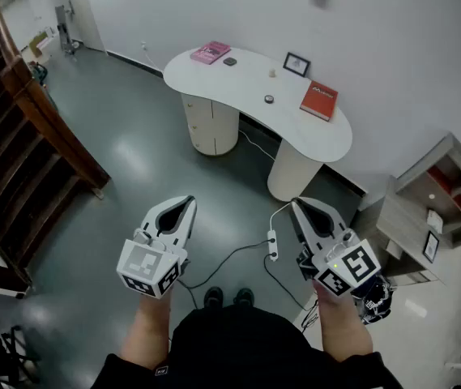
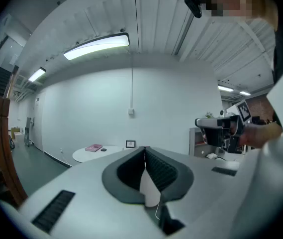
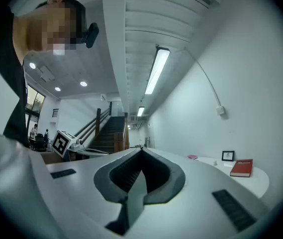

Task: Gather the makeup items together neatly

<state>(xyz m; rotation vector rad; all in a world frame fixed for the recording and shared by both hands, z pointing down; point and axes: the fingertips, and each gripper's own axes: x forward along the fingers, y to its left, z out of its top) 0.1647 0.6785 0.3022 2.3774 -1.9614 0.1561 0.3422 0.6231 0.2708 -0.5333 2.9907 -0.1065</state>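
Nearest us, the left tongs (image 1: 187, 203) and the right tongs (image 1: 296, 206) are held out about level over the floor (image 1: 133, 160). Each is closed on itself with nothing between its jaws. Just beyond them a power strip (image 1: 272, 245) lies on the floor, its cable trailing back toward our feet. A staircase (image 1: 19, 136) stands at the left and a shelf unit (image 1: 424, 209) at the right.

Farther off is the white desk (image 1: 327, 140), well apart from both tongs. The things on it are spread out. A red book (image 1: 319, 100) lies at the near right end, with a round dark item (image 1: 269, 99) to its left. A small pale item (image 1: 272, 73) and a picture frame (image 1: 296, 64) sit beyond them. At the far left end lies a pink box (image 1: 210, 52) with a small dark item (image 1: 229, 61) just beside it.

From here these are too small for us to say which are makeup, though the little pieces probably are. We judge the task not yet begun: nothing is held, the little pieces lie apart, and all the gathering is left. First we would have to step up to the desk.
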